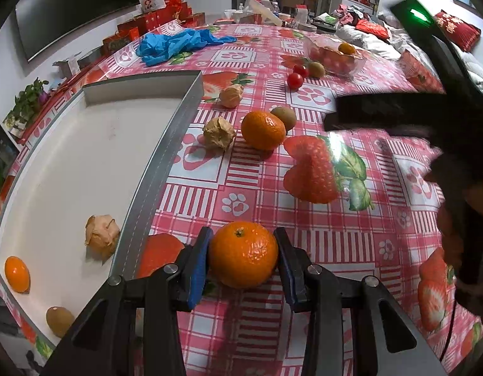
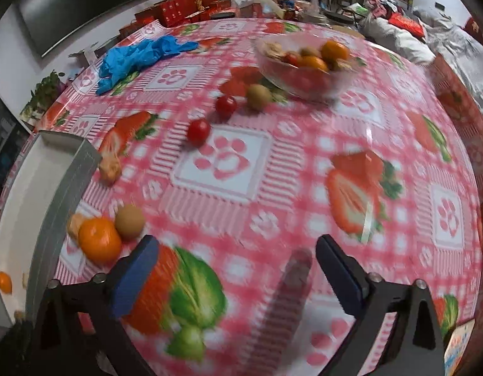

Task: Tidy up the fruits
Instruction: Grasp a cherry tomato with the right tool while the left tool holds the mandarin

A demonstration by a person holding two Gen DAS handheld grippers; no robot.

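Note:
My left gripper (image 1: 243, 250) is shut on a mandarin (image 1: 243, 255), just right of the white tray (image 1: 69, 163). In the tray lie a small orange fruit (image 1: 17, 274), a husked physalis (image 1: 102, 235) and a kiwi (image 1: 59, 321). On the tablecloth farther off are another mandarin (image 1: 262, 130), a kiwi (image 1: 283, 117), two physalis (image 1: 219, 132) and cherry tomatoes (image 1: 295, 80). My right gripper (image 2: 235, 266) is open and empty above the cloth. In its blurred view I see the mandarin (image 2: 99, 239), a kiwi (image 2: 129, 221), tomatoes (image 2: 198, 131) and the tray (image 2: 19, 206).
A clear glass bowl (image 2: 304, 89) holding several fruits stands at the far side, with a kiwi (image 2: 259, 96) beside it. Blue gloves (image 1: 179, 45) lie at the far left. Red boxes and clutter line the table's far edge. The right gripper's body (image 1: 429, 119) hangs at right.

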